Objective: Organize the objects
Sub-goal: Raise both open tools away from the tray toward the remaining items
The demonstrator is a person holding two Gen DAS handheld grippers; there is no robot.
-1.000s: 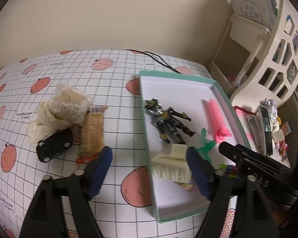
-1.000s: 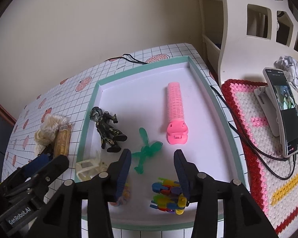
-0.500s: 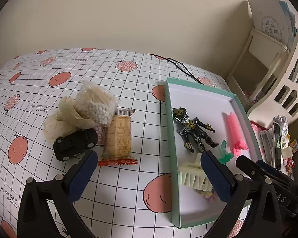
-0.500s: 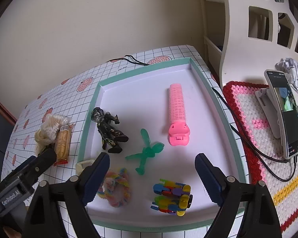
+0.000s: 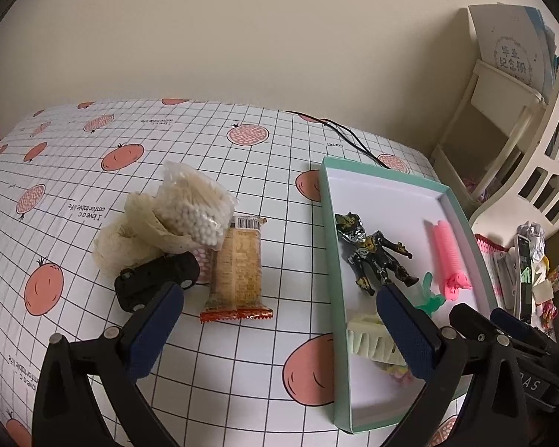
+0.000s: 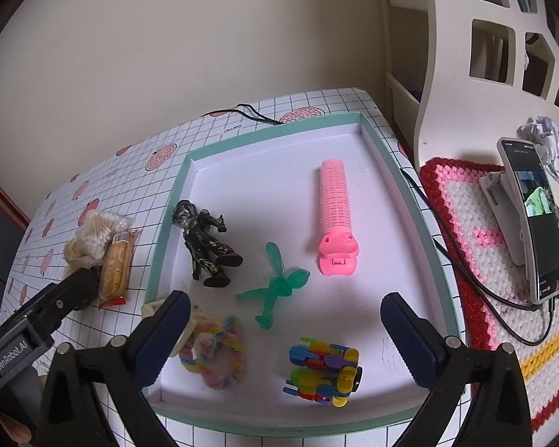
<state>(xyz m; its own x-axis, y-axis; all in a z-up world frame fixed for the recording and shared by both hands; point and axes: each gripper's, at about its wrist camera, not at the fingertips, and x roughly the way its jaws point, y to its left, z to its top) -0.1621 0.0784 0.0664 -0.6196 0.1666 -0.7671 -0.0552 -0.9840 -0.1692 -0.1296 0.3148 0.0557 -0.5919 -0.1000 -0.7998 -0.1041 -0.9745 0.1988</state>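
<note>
The likeliest slip was at the crowded pile on the worktop (image 5: 264,156): the car (image 5: 156,279) sat touching the cotton swab bag (image 5: 193,208) and the lace (image 5: 130,238), with the snack bar (image 5: 236,268) just beside, so a tool coming down for one piece could have nudged or dragged a neighbour, and the soft bag would probably have crumpled and slid out of a pinch. The left tool (image 5: 279,329) hung spread wide and empty between that pile and the tray (image 5: 329,260); its right finger hovered over the tray's near edge and could have caught the rim or the comb (image 5: 365,335) there. The right tool (image 6: 285,333), also spread and empty, hovered above the tray over the figure (image 6: 205,242), green toy (image 6: 275,283), roller (image 6: 333,201), scrunchie (image 6: 212,357) and block toy (image 6: 322,370). A second earlier both tools were much narrower and sat lower, nearer the tray; since then they had opened and drawn back, the left swinging toward the pile, while nothing on the worktop or in the tray had shifted.
</note>
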